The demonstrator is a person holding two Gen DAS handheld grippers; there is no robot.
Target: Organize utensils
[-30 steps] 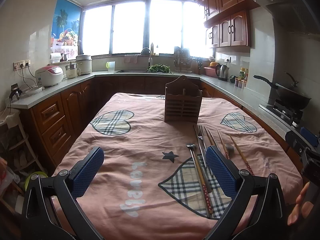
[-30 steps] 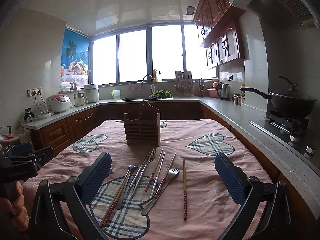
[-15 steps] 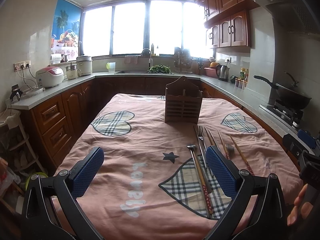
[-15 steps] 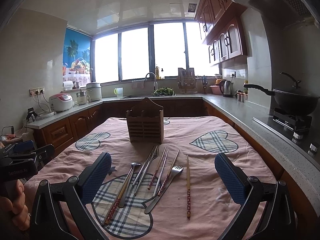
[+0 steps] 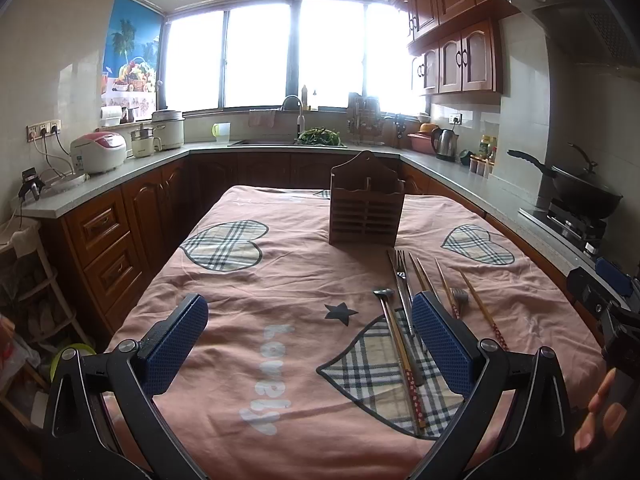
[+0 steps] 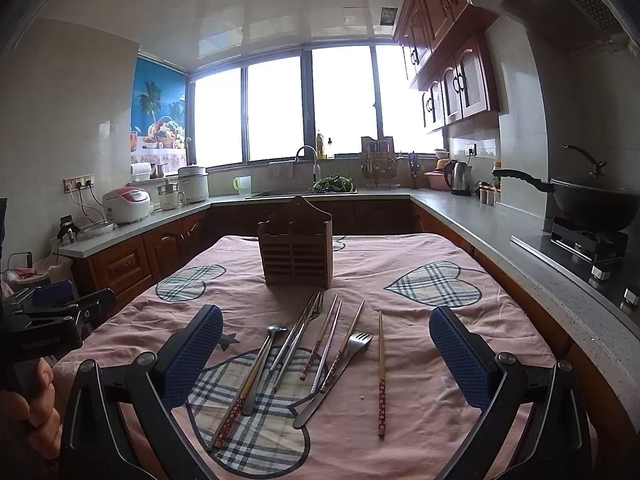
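Observation:
A brown wooden utensil holder [image 6: 295, 250] stands upright mid-table; it also shows in the left wrist view [image 5: 365, 210]. In front of it, loose on the pink cloth, lie a spoon [image 6: 261, 360], two forks [image 6: 335, 374], and several chopsticks, one [image 6: 381, 372] apart at the right. In the left wrist view the spoon [image 5: 394, 330] and chopsticks [image 5: 482, 310] lie by the right finger. My right gripper [image 6: 325, 356] is open and empty above the utensils. My left gripper [image 5: 310, 342] is open and empty, left of them.
The table wears a pink cloth [image 5: 248, 280] with plaid hearts. Counters run around it: rice cookers [image 5: 98, 152] at left, a sink [image 6: 308, 190] at the back, a wok on the stove [image 6: 592, 204] at right. The other gripper shows at each view's edge [image 6: 44, 320].
Both views shift slightly: the right gripper has tilted down and drawn a little closer to the utensils. Nothing on the table has moved. Both grippers stay open.

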